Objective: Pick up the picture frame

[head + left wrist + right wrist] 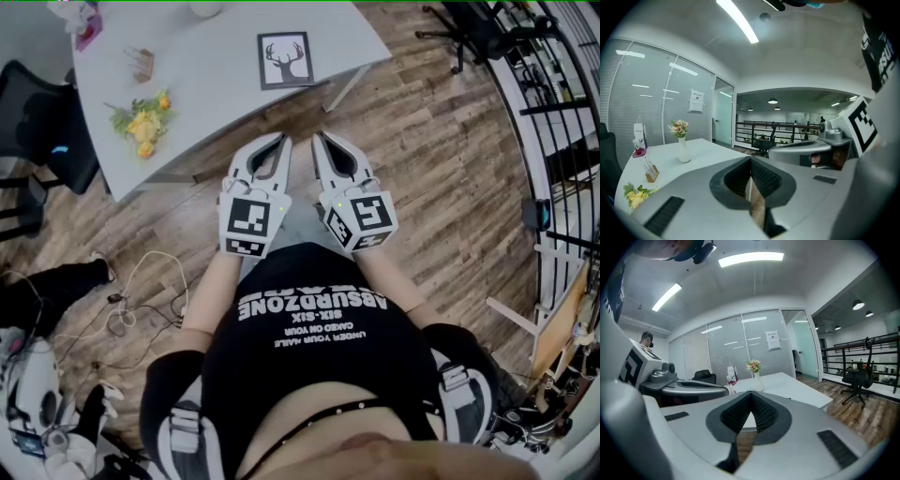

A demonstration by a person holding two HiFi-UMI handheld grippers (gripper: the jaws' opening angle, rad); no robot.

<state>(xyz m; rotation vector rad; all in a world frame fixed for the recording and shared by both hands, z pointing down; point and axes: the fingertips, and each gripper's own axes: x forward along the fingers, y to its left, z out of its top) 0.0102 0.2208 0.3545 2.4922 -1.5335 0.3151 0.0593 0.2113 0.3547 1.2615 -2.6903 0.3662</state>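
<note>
The left hand-held gripper and the right hand-held gripper were held side by side in the middle of the head view, over the wooden floor just below the near edge of the desk. Each had its jaws pressed together with nothing between them. The picture frame, showing a deer's head, lay flat on the desk in the upper middle of the view, close to that edge and apart from both hand-held grippers. A bunch of yellow flowers lay on the desk's left part. A black office chair stood at the upper right
</note>
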